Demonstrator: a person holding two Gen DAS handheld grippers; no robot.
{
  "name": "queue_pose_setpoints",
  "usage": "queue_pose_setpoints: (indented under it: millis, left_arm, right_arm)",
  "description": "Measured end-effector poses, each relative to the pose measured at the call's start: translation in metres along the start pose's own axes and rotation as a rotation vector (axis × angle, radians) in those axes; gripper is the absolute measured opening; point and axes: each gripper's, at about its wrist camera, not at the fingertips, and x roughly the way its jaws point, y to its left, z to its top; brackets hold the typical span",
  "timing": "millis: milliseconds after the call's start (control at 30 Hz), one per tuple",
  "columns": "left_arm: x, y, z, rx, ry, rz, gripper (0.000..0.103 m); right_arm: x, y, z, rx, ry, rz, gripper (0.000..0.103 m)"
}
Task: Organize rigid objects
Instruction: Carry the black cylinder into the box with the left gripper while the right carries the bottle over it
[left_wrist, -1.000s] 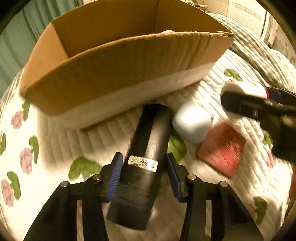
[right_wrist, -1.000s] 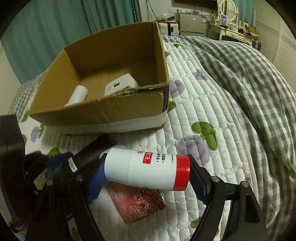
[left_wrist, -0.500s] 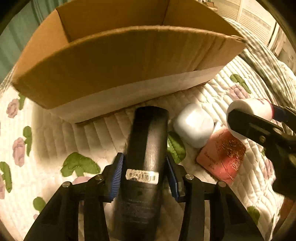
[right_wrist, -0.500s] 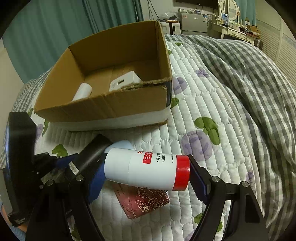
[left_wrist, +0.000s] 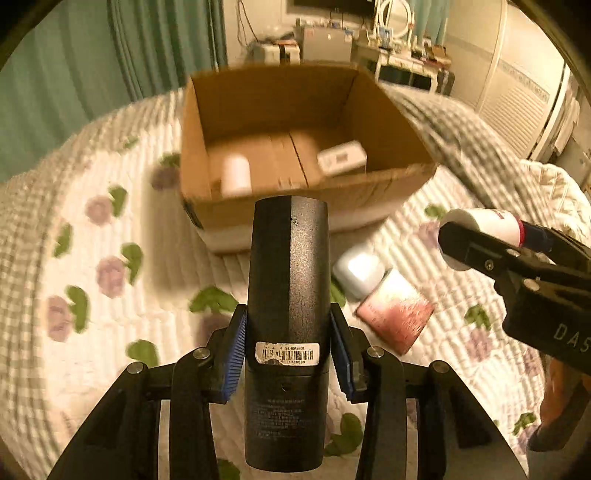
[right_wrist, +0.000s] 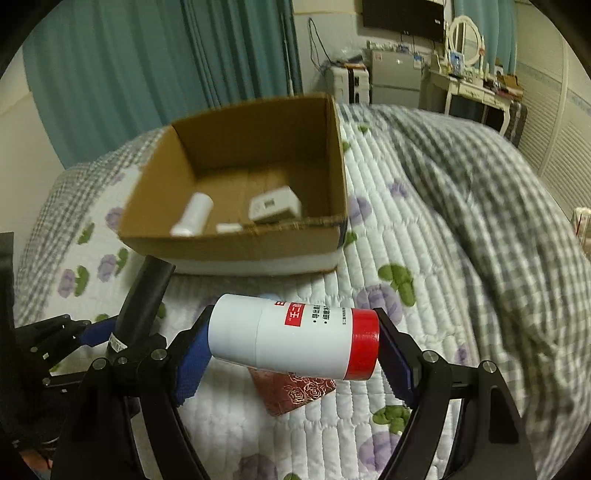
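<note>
Above the quilted floral bed cover (right_wrist: 413, 236), my left hand-held gripper (left_wrist: 288, 354) is clamped w/ its blue pads (left_wrist: 236, 354) on a tall black cylindrical device with a barcode sticker (left_wrist: 288, 280), held off the bed, pointing toward the open brown cardboard box (left_wrist: 295, 206). My right hand-held gripper (right_wrist: 291, 347) grips a white plastic bottle with a red cap (right_wrist: 295, 339) sideways, end to end. Inside the box: a white cylinder (right_wrist: 194, 214), a white rectangular gadget (right_wrist: 275, 203). On the cover below, near the box front: a red rose-patterned card (left_wrist: 395, 314) touching a small pale rounded case (left_wrist: 358, 269).
</note>
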Motion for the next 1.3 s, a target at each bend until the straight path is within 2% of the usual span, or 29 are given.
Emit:
queue_pose_setpoints:
  millis: [100, 233, 400, 500, 733, 1000, 1167, 1300]
  left_arm:
    - [-0.017, -0.011, 0.022, 0.006, -0.037, 0.011, 0.042]
    - [-0.039, -0.011, 0.05, -0.006, -0.078, -0.01, 0.042]
    - [-0.062, -0.009, 0.086, 0.001, -0.152, 0.012, 0.042]
    - [-0.062, -0.006, 0.107, -0.004, -0.182, 0.013, 0.042]
    - [-0.013, -0.001, 0.141, -0.016, -0.15, 0.02, 0.042]
    - [0.072, 0.013, 0.143, -0.063, -0.034, 0.007, 0.042]
    - [0.084, 0.012, 0.139, -0.044, -0.043, 0.014, 0.042]
    - [0.079, 0.016, 0.14, -0.077, -0.054, 0.009, 0.044]
  right_arm:
    - [-0.02, 0.005, 0.012, -0.023, -0.035, 0.004, 0.08]
    - [-0.044, 0.006, 0.036, -0.045, -0.087, 0.013, 0.08]
    - [-0.066, 0.01, 0.082, -0.08, -0.168, 0.073, 0.08]
    - [-0.068, 0.013, 0.108, -0.098, -0.199, 0.097, 0.08]
    - [-0.04, 0.018, 0.139, -0.156, -0.207, 0.097, 0.08]
    - [0.022, -0.003, 0.142, -0.143, -0.145, 0.087, 0.08]
    - [0.046, -0.016, 0.134, -0.128, -0.115, 0.087, 0.08]
    - [0.051, -0.018, 0.133, -0.115, -0.113, 0.089, 0.08]
